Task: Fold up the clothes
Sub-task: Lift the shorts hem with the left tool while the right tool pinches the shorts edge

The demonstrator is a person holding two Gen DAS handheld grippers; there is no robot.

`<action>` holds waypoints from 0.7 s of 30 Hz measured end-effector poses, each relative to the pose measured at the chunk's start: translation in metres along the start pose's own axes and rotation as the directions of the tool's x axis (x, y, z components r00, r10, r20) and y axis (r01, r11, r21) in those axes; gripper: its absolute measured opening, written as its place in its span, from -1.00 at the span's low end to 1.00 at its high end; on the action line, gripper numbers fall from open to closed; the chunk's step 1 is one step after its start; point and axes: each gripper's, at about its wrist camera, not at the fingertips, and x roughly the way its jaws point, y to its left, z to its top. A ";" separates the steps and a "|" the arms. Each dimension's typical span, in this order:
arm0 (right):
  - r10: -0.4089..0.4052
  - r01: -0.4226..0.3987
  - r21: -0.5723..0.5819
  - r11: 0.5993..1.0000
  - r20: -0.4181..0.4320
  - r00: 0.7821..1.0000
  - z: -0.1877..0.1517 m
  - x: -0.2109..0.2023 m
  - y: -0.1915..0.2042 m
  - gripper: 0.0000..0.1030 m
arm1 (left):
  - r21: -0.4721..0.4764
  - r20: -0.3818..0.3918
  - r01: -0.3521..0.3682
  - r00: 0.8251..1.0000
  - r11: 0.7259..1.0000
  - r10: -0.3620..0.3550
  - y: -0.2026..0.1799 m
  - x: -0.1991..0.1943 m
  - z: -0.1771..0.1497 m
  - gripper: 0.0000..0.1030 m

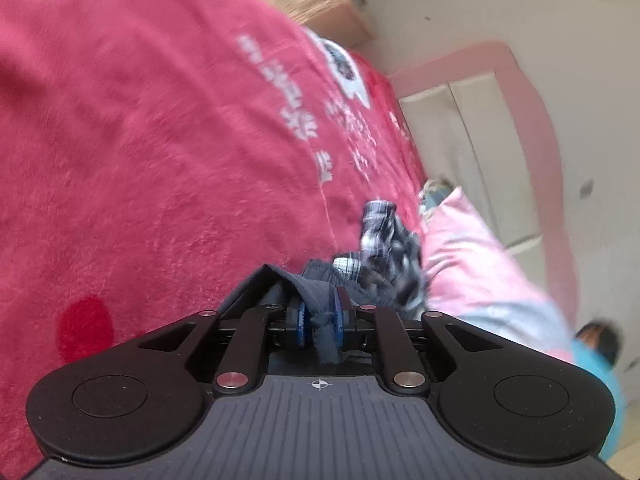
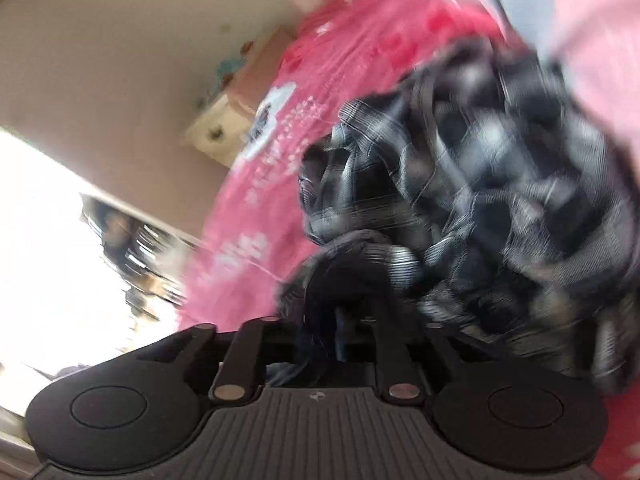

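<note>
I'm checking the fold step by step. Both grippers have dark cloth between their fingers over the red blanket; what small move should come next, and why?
Probably draw the left gripper and right gripper apart to spread the plaid garment flat on the red blanket. It is bunched in a crumpled heap, and both views are blurred, so the right grip is unclear.

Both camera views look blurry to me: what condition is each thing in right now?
Left gripper: dark cloth bunched between its blue pads.
Right gripper: dark cloth over its fingers; grip too blurred to tell.
Plaid garment: crumpled in a heap, not folded.
Red blanket: spread out under the garment.
Pink cloth: lying beside the garment.
</note>
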 end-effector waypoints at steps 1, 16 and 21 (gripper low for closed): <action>0.049 -0.049 0.028 0.998 0.017 0.999 0.000 -0.003 -0.006 -0.41 | -0.042 0.003 0.035 0.999 0.998 -0.035 0.006 -0.003 0.001 -0.58; -0.033 0.046 -0.096 0.994 0.136 0.990 -0.008 0.008 -0.002 -0.33 | -0.342 0.060 0.272 0.962 0.899 -0.268 0.035 -0.004 0.003 0.00; 0.011 0.007 -0.146 0.989 0.119 0.993 -0.047 -0.062 0.024 -0.14 | -0.310 0.092 0.314 0.949 0.897 -0.300 0.030 -0.041 0.001 0.06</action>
